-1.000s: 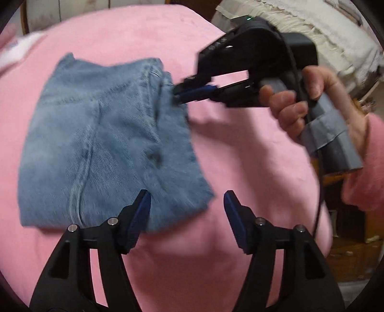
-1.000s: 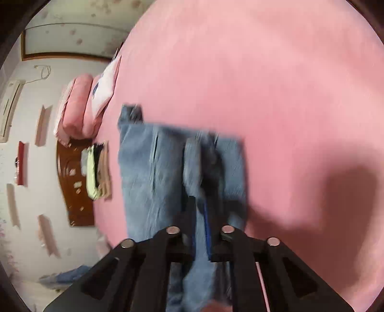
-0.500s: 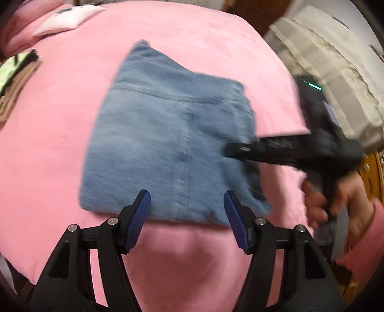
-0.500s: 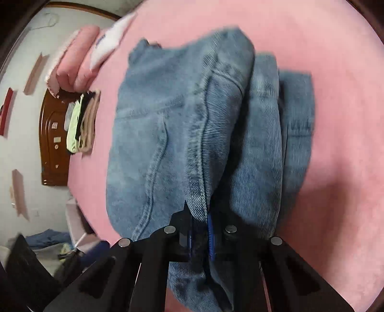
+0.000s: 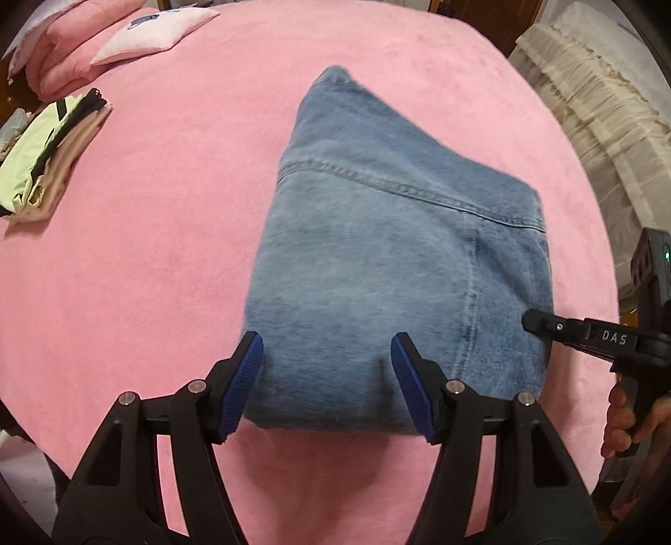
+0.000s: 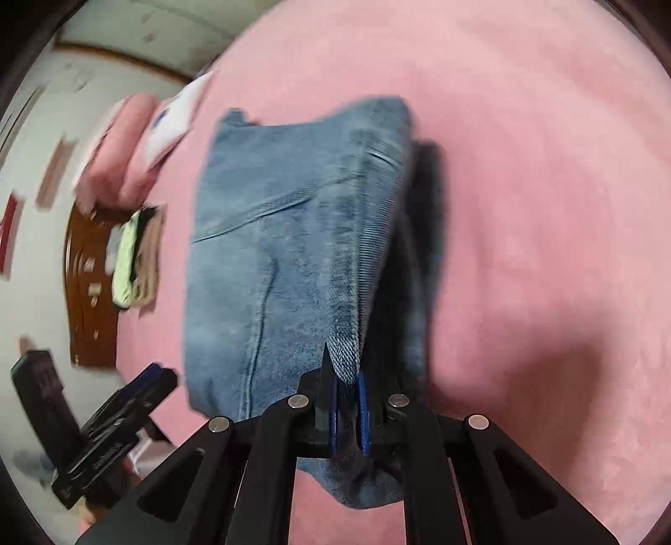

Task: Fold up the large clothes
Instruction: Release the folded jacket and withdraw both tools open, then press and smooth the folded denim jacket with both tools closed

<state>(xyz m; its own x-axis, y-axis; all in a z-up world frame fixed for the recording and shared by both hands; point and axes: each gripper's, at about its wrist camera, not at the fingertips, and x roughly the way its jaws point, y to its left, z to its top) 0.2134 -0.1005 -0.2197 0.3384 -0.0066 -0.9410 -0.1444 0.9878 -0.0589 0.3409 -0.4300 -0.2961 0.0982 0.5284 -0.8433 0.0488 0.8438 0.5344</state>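
A bed covered in a soft pink plush blanket fills both wrist views, with a folded blue denim garment lying on it towards the near edge, its stitched seams running across the top layer. At the bed's far left corner sit folded pink bedding and a flat pale pillow with a small dark print; nearer along the left edge lies a small stack of folded clothes, lime green on top of beige. Beyond the bed's right edge is a cream, ruffled fabric; in the right wrist view, blurred by motion, a white wall and a dark brown wooden piece of furniture show past the bed's left edge. The left tool, black with blue ribbed pads, points steeply down at the near edge of the denim with its jaws standing apart, the cloth's near edge showing between them; whether the pads touch it cannot be told. The right tool comes in from the garment's right side, its jaws closing and clamped on a raised fold of the denim's right edge, which runs away from the pads as a lifted ridge. The person's right hand wraps the black handle at the right edge of the left wrist view.
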